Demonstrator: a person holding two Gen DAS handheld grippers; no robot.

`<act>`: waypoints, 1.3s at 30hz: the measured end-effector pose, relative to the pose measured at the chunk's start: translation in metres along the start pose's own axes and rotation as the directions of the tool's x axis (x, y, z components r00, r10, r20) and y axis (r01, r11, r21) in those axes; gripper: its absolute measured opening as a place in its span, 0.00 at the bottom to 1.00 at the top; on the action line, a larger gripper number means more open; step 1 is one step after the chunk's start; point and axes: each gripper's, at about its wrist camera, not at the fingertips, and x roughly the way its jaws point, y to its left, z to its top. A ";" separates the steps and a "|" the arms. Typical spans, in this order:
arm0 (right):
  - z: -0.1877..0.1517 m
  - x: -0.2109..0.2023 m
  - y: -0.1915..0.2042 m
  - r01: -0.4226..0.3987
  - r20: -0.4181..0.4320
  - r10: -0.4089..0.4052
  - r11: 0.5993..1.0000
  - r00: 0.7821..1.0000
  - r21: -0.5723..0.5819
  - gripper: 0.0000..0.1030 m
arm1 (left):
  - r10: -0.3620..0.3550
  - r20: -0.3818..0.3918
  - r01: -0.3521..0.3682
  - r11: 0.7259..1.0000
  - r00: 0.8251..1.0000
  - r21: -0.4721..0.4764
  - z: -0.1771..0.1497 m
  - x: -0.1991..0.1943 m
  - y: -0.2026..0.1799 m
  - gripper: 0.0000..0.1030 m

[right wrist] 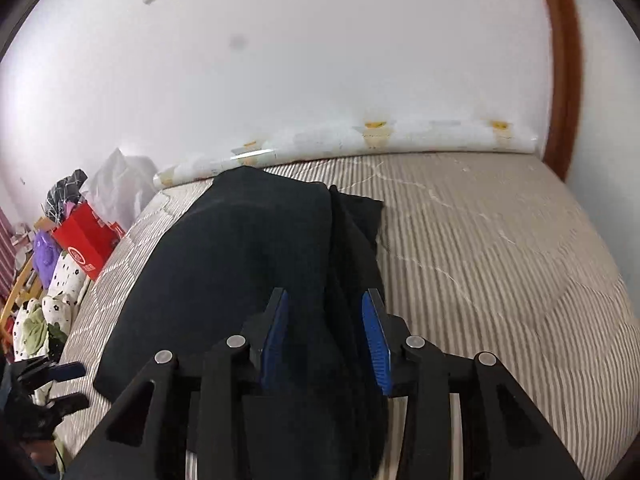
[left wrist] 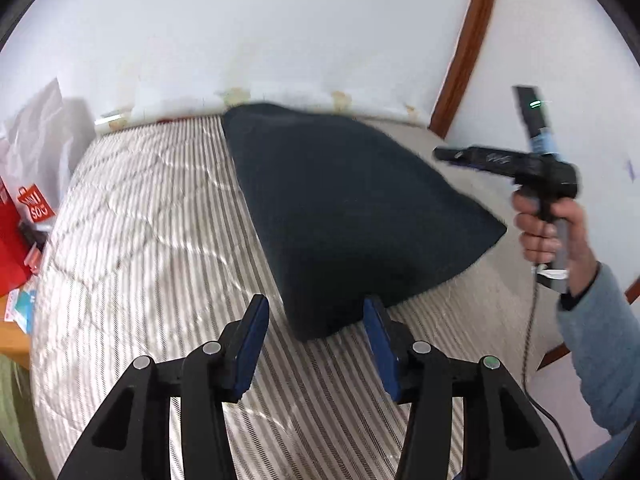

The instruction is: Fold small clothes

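A dark navy garment [left wrist: 344, 208] lies flat on the striped bed, folded lengthwise. In the right wrist view the garment [right wrist: 240, 264] shows a folded layer and a narrower part at its right side. My left gripper [left wrist: 316, 312] is open, its blue pads just short of the garment's near corner. My right gripper [right wrist: 324, 320] is open right over the garment's near end, jaws apart, holding nothing. In the left wrist view the right gripper [left wrist: 452, 155] is held in a hand beside the garment's right edge.
The striped quilted bed cover [left wrist: 140, 232] fills both views. A white wall and a rolled sheet [right wrist: 360, 140] run along the far edge. Red bags [right wrist: 86, 240], soft toys [right wrist: 44, 304] and clutter stand off the bed's left side. A brown wooden frame [right wrist: 560, 64] stands at right.
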 end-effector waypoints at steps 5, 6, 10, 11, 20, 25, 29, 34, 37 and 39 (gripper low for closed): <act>0.031 0.038 -0.001 -0.020 -0.089 0.022 0.999 0.996 0.027 0.37 | 0.041 0.023 -0.041 0.999 0.999 -0.001 0.037 0.015 0.014 0.50; 0.037 0.046 -0.002 -0.015 -0.111 0.019 0.999 0.994 0.036 0.37 | 0.042 0.011 -0.041 0.999 0.999 -0.014 0.046 0.026 0.019 0.50; 0.050 0.076 -0.007 -0.036 -0.185 0.051 0.996 0.981 0.086 0.37 | 0.030 -0.043 -0.032 0.998 0.999 -0.061 0.067 0.067 0.034 0.50; 0.053 0.085 -0.008 -0.040 -0.202 0.060 0.994 0.978 0.101 0.36 | 0.019 -0.052 -0.023 0.997 0.998 -0.072 0.071 0.077 0.036 0.50; 0.069 0.081 -0.001 -0.119 -0.101 0.115 0.992 0.988 -0.033 0.04 | 0.012 -0.042 -0.015 0.998 0.999 -0.063 0.075 0.092 0.036 0.51; 0.074 0.063 -0.020 -0.128 -0.024 0.127 0.991 0.992 -0.035 0.04 | 0.002 -0.040 -0.004 0.999 0.999 -0.043 0.073 0.088 0.032 0.52; 0.068 0.095 -0.032 -0.086 -0.142 0.093 0.995 0.986 0.056 0.05 | 0.028 -0.047 -0.029 0.999 0.999 -0.040 0.072 0.086 0.029 0.52; 0.060 0.062 -0.027 -0.086 -0.118 0.091 0.995 0.989 0.044 0.14 | 0.017 -0.049 -0.020 0.998 0.999 -0.058 0.066 0.082 0.033 0.52; 0.049 0.045 -0.030 -0.123 -0.108 0.129 0.990 0.986 0.067 0.35 | 0.006 -0.044 -0.009 0.998 0.999 -0.060 0.064 0.082 0.032 0.53; 0.042 0.047 -0.029 -0.147 -0.112 0.157 0.985 0.981 0.093 0.42 | 0.006 -0.048 -0.009 0.998 0.999 -0.061 0.064 0.083 0.031 0.53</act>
